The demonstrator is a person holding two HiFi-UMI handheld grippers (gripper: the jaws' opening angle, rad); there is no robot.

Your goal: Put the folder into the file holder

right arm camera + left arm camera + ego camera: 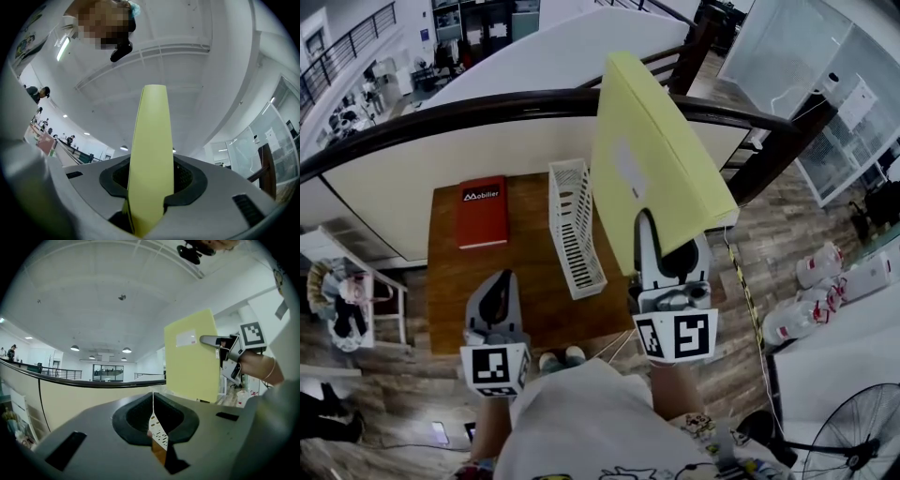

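I hold a pale yellow folder (649, 159) upright above the right side of the brown table (525, 291), a white label on its face. My right gripper (656, 242) is shut on its lower edge, and the folder (151, 154) fills the gap between the jaws in the right gripper view. The white slatted file holder (575, 225) sits on the table just left of the folder, apart from it. My left gripper (497, 292) hovers over the table's front left, shut and empty. From the left gripper view the folder (192, 357) and right gripper (226, 348) appear at the right.
A red folder (483, 211) lies at the table's back left. A dark curved railing (487, 105) runs behind the table. White bags (806, 300) and a fan (862, 441) stand on the wooden floor to the right.
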